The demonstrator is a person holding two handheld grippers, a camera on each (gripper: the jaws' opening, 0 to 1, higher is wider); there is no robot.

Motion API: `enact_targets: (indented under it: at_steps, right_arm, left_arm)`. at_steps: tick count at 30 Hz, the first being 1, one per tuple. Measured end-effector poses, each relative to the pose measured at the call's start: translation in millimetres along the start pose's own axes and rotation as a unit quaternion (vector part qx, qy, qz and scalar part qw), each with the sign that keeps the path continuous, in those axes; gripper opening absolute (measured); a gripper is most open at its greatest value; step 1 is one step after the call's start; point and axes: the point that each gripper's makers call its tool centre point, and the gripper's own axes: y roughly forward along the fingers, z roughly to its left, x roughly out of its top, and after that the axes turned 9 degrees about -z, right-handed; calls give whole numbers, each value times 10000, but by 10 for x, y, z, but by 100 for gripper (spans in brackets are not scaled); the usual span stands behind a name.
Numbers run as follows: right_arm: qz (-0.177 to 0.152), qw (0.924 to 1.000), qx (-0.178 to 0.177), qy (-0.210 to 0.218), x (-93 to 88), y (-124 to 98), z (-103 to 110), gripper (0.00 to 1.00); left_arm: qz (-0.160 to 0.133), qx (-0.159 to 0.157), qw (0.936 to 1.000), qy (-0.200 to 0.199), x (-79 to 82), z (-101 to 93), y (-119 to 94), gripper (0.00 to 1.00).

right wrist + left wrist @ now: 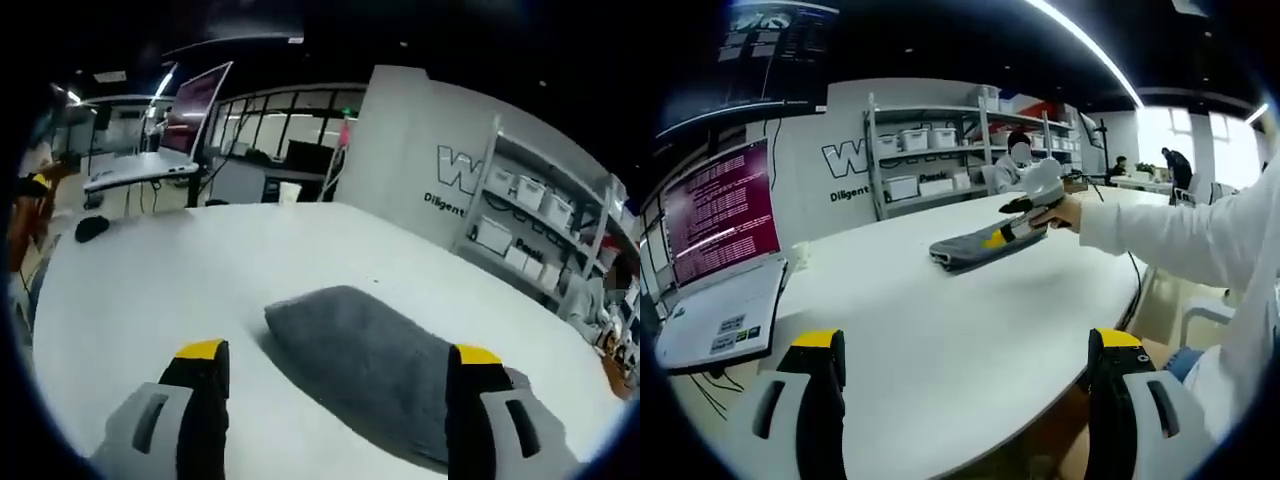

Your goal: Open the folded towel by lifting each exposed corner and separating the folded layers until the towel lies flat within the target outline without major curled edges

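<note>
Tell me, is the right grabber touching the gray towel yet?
Cannot tell. In the left gripper view the right gripper sits at the towel, too small to show contact. In the right gripper view its open jaws straddle the towel.

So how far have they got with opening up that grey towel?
Nothing looks done yet: the grey towel is a folded bundle on the white table, no layer opened. In hand: the right gripper is at the towel with its jaws open, one on either side, nothing gripped. The left gripper hangs open near the table edge. Left: lifting the corners, separating the layers, flattening it. I can't make out a target outline.
</note>
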Motion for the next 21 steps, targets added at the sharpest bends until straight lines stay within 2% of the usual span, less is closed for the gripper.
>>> enact_targets:
  at_steps: [2,5,11,13,15,17,21]
  right_arm:
    - [-6,10000,18,-50,4,68,37,85]
    - [46,9998,143,-152,-30,286,169,80]
    - [189,9988,332,-301,-154,568,346,65]
    - [235,9986,354,-328,-189,611,365,58]
    - [293,9984,391,-289,-224,622,395,42]
    - [356,9983,405,-222,-268,632,408,32]
    - [454,9979,394,-238,-355,664,388,27]
  left_arm:
    - [-7,-6,10000,5,5,0,-1,100]
    - [-15,19,10000,-18,7,15,-9,100]
    - [-35,25,10000,-35,14,26,-16,100]
    - [-45,17,10000,-39,13,24,-16,100]
    - [-31,19,10000,-66,-3,27,-13,100]
    - [-3,21,10000,-88,-24,29,-8,100]
    - [18,20,9999,-102,-42,30,-3,100]
